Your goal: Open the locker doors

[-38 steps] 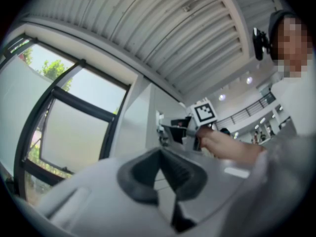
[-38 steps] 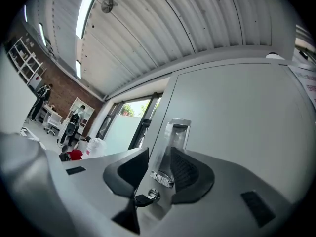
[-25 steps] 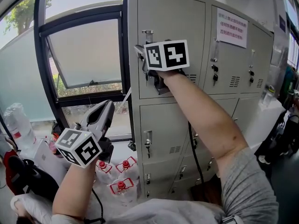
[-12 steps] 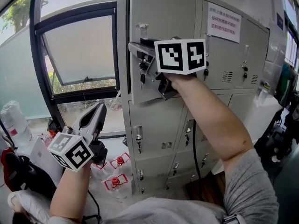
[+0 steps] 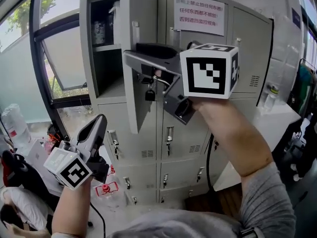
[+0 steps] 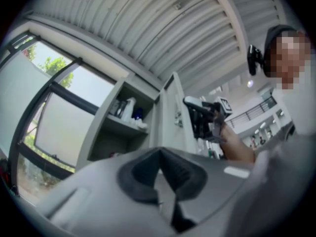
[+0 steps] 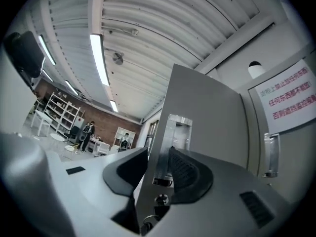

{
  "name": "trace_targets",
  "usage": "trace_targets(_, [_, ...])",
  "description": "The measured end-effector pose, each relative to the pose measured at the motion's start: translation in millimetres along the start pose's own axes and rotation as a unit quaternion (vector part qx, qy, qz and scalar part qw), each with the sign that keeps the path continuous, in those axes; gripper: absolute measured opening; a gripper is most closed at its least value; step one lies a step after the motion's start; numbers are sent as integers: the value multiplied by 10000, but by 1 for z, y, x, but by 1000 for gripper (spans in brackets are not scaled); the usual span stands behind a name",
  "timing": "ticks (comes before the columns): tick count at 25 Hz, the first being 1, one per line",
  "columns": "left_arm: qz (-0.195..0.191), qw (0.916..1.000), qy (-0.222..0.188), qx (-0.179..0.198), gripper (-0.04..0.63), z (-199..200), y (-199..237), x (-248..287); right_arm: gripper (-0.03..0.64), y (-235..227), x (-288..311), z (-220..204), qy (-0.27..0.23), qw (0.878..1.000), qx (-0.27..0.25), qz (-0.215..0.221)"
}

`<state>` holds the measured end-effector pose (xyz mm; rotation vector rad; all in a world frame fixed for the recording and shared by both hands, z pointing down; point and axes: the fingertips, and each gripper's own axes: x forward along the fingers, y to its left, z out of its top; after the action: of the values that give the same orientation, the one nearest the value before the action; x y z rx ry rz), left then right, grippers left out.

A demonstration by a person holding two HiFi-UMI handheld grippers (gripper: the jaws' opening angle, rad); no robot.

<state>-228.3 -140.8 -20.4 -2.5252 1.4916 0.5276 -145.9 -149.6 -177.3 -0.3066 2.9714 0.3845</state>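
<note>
The top-left locker door [image 5: 132,29] stands swung wide, edge-on to me in the head view. My right gripper [image 5: 132,55] is shut on its free edge at the metal pull handle [image 7: 174,132], one pad on each face of the door [image 7: 210,107]. Keys [image 5: 150,93] hang from the lock below the jaws. Behind the door the open compartment [image 5: 108,68] shows bottles [image 5: 99,31] on a shelf. My left gripper [image 5: 101,121] hangs low at the left, shut and empty, pointing up toward the lockers; in its own view the left gripper [image 6: 159,153] faces the compartment [image 6: 116,132].
The other grey locker doors [image 5: 173,133] are closed, several with keys in their locks. A paper notice [image 5: 198,15] is stuck on the top middle door. A tilted window [image 5: 64,63] is at the left, water bottles [image 5: 106,190] lie on the floor, and a white counter [image 5: 280,120] is at the right.
The top-left door went from closed to wide open as my right gripper pulled it out toward me. My left gripper drifted lower and to the left.
</note>
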Motion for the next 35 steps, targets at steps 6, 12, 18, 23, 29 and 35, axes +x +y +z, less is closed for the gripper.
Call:
trace_targets(6, [353,9994,-27,-47,5,-28,-83,21,147,-29,-95,7,-94,9994,64,340])
trace_targets(12, [678,9976,102,-59,5,-40,-132,29,153,-71,-145,5,-312,9995,64,75])
trace_targets(18, [786,9967,193,22,5,-40,-158,27,150,-73,-160,0,-333,9991,-213,-176])
trace_targets(23, [744,9968,237,145,5,-47,-170,18,150,-58,-207,-9,-908,9931,-225,-706])
trace_targets(29, [588,9972,463,78,5,-107,-172,-15,30,16,-271,-199,-4,9974,561,-441])
trace_targets(35, [337,9936,682,-831,2,-193,-166,-63,12,65,-291,-351,751,9786,1668,-948])
